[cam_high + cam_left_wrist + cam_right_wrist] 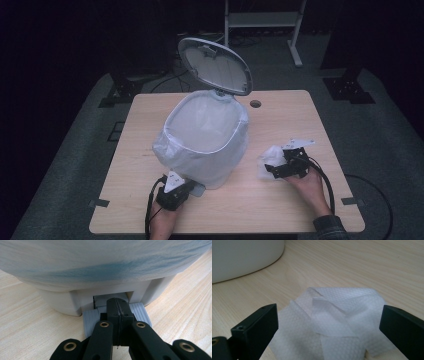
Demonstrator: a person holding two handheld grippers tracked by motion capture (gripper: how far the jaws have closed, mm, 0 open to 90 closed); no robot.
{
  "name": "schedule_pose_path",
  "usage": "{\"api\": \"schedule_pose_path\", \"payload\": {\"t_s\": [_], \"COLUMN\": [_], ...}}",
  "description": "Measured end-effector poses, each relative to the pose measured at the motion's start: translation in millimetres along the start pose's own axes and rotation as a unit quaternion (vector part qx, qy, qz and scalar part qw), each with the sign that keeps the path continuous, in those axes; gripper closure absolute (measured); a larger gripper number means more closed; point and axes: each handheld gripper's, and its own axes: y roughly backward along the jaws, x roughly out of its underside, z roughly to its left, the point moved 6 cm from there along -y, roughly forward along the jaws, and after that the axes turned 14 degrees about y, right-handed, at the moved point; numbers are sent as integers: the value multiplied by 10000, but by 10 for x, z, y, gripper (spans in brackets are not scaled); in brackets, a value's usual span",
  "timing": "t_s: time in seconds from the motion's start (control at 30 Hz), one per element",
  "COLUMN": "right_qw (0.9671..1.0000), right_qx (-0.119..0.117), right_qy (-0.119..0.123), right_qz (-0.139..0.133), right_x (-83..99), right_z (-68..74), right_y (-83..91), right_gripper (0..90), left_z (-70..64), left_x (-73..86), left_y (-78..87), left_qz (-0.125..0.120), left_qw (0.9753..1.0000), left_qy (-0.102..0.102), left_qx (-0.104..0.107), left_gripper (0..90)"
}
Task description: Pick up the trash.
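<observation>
A white pedal bin lined with a white bag stands mid-table, its lid tipped up and back. My left gripper sits at the bin's front base; its jaws are shut, and the gripper presses down on the grey ribbed pedal. A crumpled white paper tissue lies on the table right of the bin. My right gripper is over it, open, with the tissue lying between the two black fingers.
The wooden table has a round cable hole behind the bin. The bin's white wall stands close on the left in the right gripper view. A white desk frame stands on the dark floor beyond.
</observation>
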Motion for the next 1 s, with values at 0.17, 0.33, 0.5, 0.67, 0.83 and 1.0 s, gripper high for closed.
{"api": "schedule_pose_path", "payload": {"t_s": [0.17, 0.33, 0.5, 0.67, 0.83, 1.0], "right_qw": [10000, 9999, 9996, 9992, 9992, 9995], "right_qx": [-18, -32, -35, -9, -6, -19], "right_qy": [32, -4, -10, 69, 84, 99], "right_qz": [73, 156, 281, 392, 392, 314], "right_x": [5, 39, 85, 103, 106, 112], "right_z": [1, -14, -28, -12, -5, 18], "right_y": [-72, -130, -185, -212, -184, -149], "right_gripper": [10, 10, 10, 11, 78, 153], "left_z": [-2, -2, -5, -7, -9, -8], "left_x": [1, 1, 2, 3, 4, 3], "left_y": [0, 0, 0, -1, 0, 0], "left_qz": [1, 2, 0, -7, -7, -5], "left_qw": [10000, 10000, 10000, 10000, 10000, 10000], "left_qy": [-1, 4, 10, -17, -23, -23], "left_qx": [0, 3, 4, -22, -33, -28], "left_gripper": [900, 900, 900, 900, 900, 900]}}
